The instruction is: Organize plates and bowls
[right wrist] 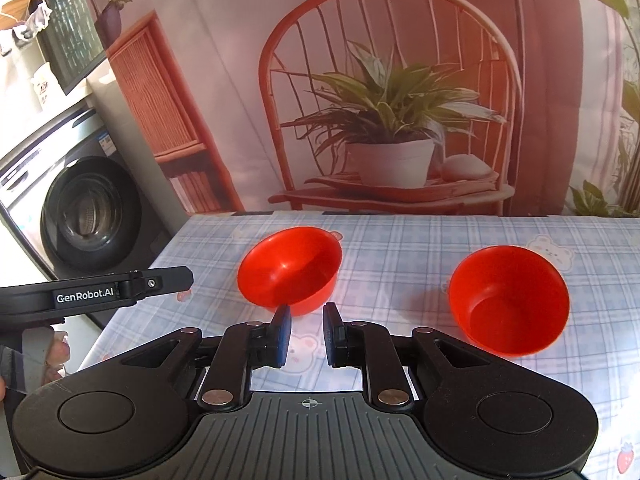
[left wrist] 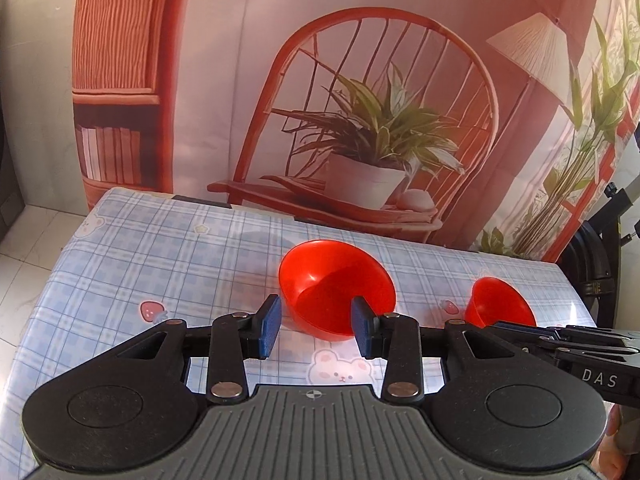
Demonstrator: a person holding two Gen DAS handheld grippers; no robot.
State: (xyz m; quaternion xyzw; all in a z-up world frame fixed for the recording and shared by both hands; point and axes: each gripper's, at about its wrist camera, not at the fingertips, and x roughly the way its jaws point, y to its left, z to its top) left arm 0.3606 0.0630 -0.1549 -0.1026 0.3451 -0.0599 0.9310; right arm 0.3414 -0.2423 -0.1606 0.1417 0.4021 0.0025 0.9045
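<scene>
Two red plastic bowls stand apart on the blue checked tablecloth. In the left wrist view the left bowl sits just beyond my open left gripper, whose blue pads frame its near side; the right bowl is further right. In the right wrist view my right gripper is open with a narrow gap and empty, just short of the left bowl. The right bowl stands to its right. The left gripper's body shows at the left edge.
The table ends at the left and at the back against a printed backdrop of a chair and plant. A washing machine stands left of the table. Black equipment stands off the right edge.
</scene>
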